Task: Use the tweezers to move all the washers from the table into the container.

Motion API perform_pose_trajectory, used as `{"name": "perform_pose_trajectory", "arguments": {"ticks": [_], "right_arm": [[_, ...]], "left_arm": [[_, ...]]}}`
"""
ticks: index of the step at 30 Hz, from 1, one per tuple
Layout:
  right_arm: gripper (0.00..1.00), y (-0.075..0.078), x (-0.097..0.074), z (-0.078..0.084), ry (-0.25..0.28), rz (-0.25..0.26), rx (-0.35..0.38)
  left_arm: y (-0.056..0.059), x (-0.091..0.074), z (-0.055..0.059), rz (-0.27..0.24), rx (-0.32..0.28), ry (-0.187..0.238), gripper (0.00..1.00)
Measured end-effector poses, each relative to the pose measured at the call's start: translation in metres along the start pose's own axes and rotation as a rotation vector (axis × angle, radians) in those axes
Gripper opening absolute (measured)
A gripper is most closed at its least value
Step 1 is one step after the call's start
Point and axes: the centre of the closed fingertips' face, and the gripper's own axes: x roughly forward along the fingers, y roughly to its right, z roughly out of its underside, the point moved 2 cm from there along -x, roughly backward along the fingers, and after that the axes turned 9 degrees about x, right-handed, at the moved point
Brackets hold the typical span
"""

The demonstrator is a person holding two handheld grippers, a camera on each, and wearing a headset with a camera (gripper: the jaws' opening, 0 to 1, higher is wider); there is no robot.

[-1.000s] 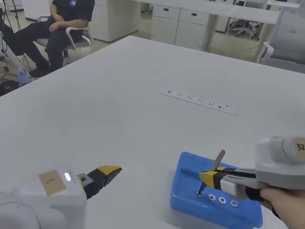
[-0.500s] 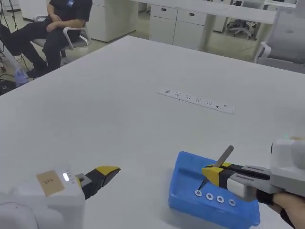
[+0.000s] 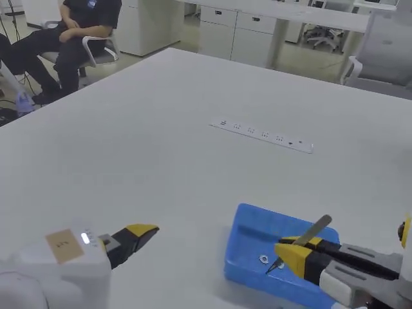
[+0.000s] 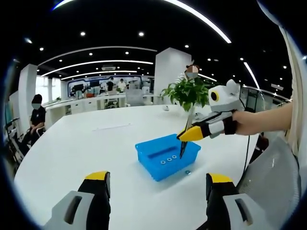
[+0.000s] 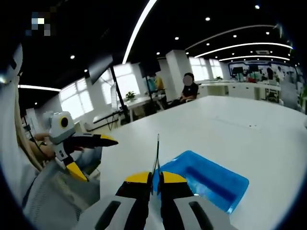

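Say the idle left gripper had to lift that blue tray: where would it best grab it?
Likely the blue tray's short wall facing the left gripper: a thin upright lip its open jaws could straddle from above. That side is free; the right gripper holds the tweezers further along, over the tray's inside.

You face a wide white bench (image 3: 148,148) with a power strip (image 3: 261,135) lying on it. Beyond it are white cabinets (image 3: 235,29), a seated person (image 3: 71,29) and a potted plant (image 4: 188,93). Curved ceiling light strips (image 4: 110,49) are lit.
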Motion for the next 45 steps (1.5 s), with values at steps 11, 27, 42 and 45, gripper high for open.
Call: {"name": "perform_pose_trajectory", "arguments": {"ticks": [11,27,42,45], "right_arm": [[0.04,0.007,-0.002,0.041,-0.127,0.043,-0.186],[0.04,0.021,-0.004,0.057,-0.146,0.096,-0.230],[0.04,0.008,-0.003,0.066,-0.145,0.069,-0.185],[0.03,0.008,-0.003,0.066,-0.150,0.069,-0.187]], "left_arm": [[0.001,0.000,0.002,0.007,0.008,-0.014,0.83],[0.003,0.001,0.004,0.017,0.012,-0.022,0.83],[0.001,0.001,0.004,0.008,0.016,-0.023,0.83],[0.001,0.001,0.004,0.010,0.012,-0.019,0.83]]}}
